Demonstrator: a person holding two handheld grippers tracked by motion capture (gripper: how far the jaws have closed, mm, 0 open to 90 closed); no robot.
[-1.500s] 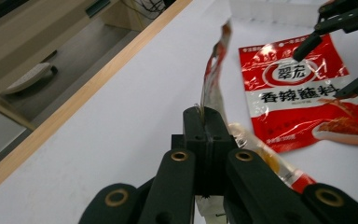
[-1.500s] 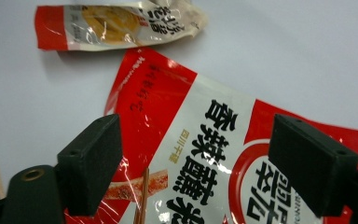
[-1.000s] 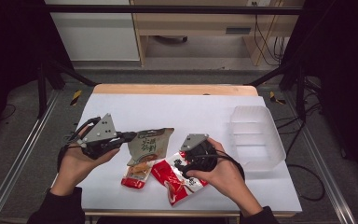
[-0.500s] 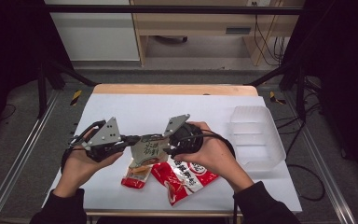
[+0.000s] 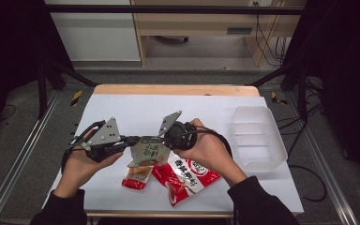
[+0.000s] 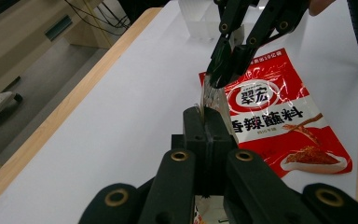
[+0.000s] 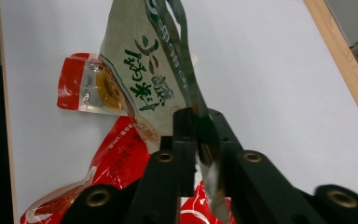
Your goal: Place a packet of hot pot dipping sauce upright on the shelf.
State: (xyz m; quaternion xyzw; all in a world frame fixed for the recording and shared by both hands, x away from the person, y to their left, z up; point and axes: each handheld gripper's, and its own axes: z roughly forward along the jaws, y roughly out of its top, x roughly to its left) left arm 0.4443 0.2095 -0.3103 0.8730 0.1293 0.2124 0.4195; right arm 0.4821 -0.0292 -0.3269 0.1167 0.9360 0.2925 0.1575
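Observation:
A beige-green sachet (image 5: 149,150) with green lettering hangs above the white table (image 5: 136,110), stretched between both grippers. My left gripper (image 5: 133,140) is shut on its left edge; in the left gripper view the jaws (image 6: 205,126) pinch the sachet (image 6: 213,100) edge-on. My right gripper (image 5: 164,139) has just been closing on the opposite edge and now pinches it; the right gripper (image 7: 197,121) clamps the sachet (image 7: 144,60). In the left gripper view the right gripper (image 6: 221,74) faces mine.
A large red seasoning packet (image 5: 187,176) lies flat under the right hand, and a small red packet (image 5: 137,177) lies below the sachet. A clear plastic container (image 5: 258,136) stands at the table's right. The wooden far edge (image 5: 173,90) runs behind.
My right gripper moved left and up from over the large red packet to the sachet and closed on its edge. The left gripper stayed put, holding the sachet.

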